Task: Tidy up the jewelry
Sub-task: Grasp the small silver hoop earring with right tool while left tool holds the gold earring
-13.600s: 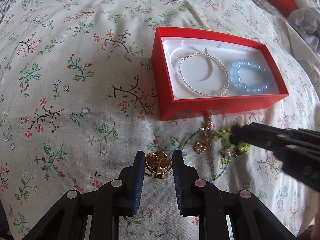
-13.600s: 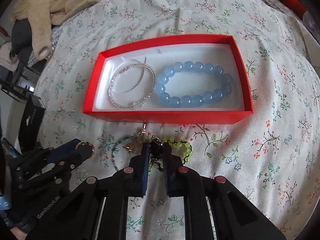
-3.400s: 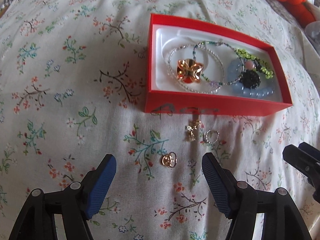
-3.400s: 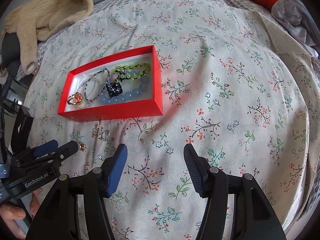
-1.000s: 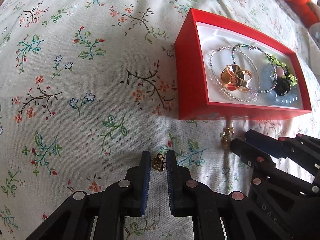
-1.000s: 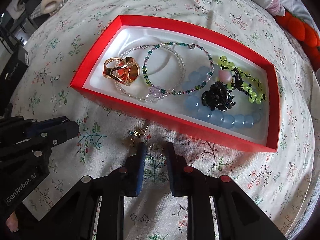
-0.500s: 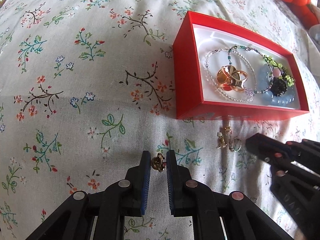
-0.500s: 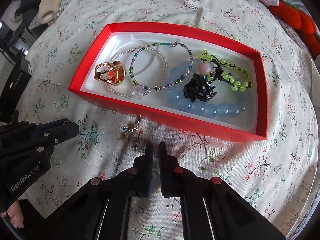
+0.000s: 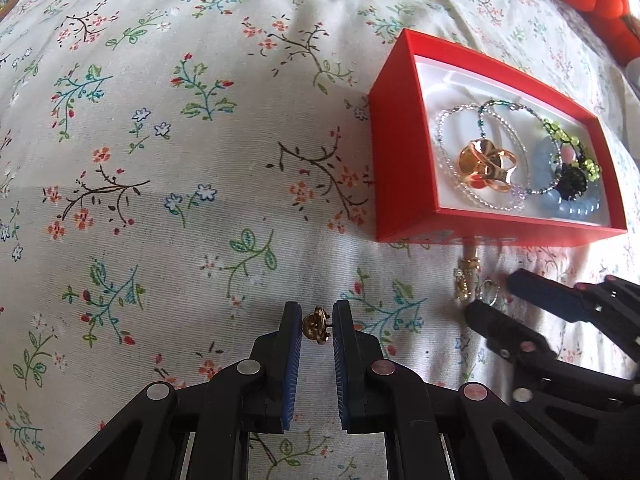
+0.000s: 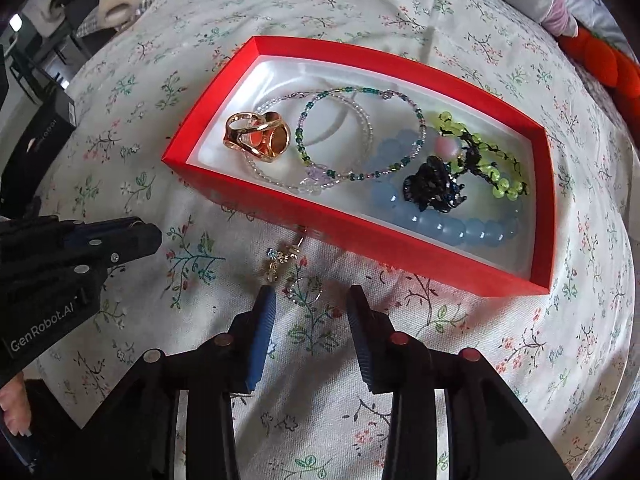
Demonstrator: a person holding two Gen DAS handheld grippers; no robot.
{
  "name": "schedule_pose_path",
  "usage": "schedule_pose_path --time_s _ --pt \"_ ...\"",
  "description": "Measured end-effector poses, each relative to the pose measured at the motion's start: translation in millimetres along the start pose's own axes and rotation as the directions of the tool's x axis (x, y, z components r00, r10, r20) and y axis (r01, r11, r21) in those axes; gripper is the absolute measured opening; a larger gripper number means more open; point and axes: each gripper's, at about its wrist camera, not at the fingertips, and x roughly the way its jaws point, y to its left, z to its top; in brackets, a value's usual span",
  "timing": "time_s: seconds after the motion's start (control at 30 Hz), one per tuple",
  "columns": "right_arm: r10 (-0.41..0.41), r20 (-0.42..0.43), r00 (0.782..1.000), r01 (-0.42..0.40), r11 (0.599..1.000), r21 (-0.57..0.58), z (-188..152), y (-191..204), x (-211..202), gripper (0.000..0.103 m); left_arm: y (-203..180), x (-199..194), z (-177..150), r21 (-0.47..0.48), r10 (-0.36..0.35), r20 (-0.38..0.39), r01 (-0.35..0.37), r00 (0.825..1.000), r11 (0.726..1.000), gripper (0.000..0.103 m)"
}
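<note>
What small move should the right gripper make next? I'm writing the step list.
Probably lower the right gripper and close: its jaws, just reopened, hold nothing and straddle the small silver hoop earring lying on the floral cloth before the red box.

Two wrist fisheyes, steeply downward, close over bedspread, sharing red box

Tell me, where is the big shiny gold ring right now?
The big gold ring lies inside the red box, at its left end in the right wrist view, resting on the clear beaded bracelet.
</note>
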Motion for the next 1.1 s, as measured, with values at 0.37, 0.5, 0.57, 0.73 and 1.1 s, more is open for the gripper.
schedule_pose_path --time_s 0.37,0.5,0.57,0.73,1.1 --pt "-0.026 -0.012 1.000 0.026 0.999 -0.029 3.0 13.0 9.4 0.020 2.2 -1.9 -1.0 -0.004 0.003 -0.001 -0.003 1.000 1.000 0.010" --pt "-0.006 -0.008 1.000 0.006 1.000 0.006 2.6 3.6 1.4 0.020 1.7 -5.8 -1.7 -0.006 -0.004 0.007 0.004 1.000 1.000 0.010" --pt "0.010 -0.001 1.000 -0.010 1.000 0.020 2.3 -5.4 -3.9 0.020 -0.2 -8.2 -1.7 -0.005 -0.009 0.012 0.009 1.000 1.000 0.010" --pt "0.037 0.033 0.999 -0.039 0.997 0.066 -1.9 -22.1 -22.8 0.020 -1.4 -16.3 -2.2 -0.003 -0.029 0.033 0.029 0.999 1.000 0.010" --pt "0.077 0.155 0.985 -0.107 0.975 0.195 -13.0 -52.9 -62.3 0.020 -16.7 -54.4 9.0 0.028 -0.136 0.199 0.133 0.971 0.991 0.010"
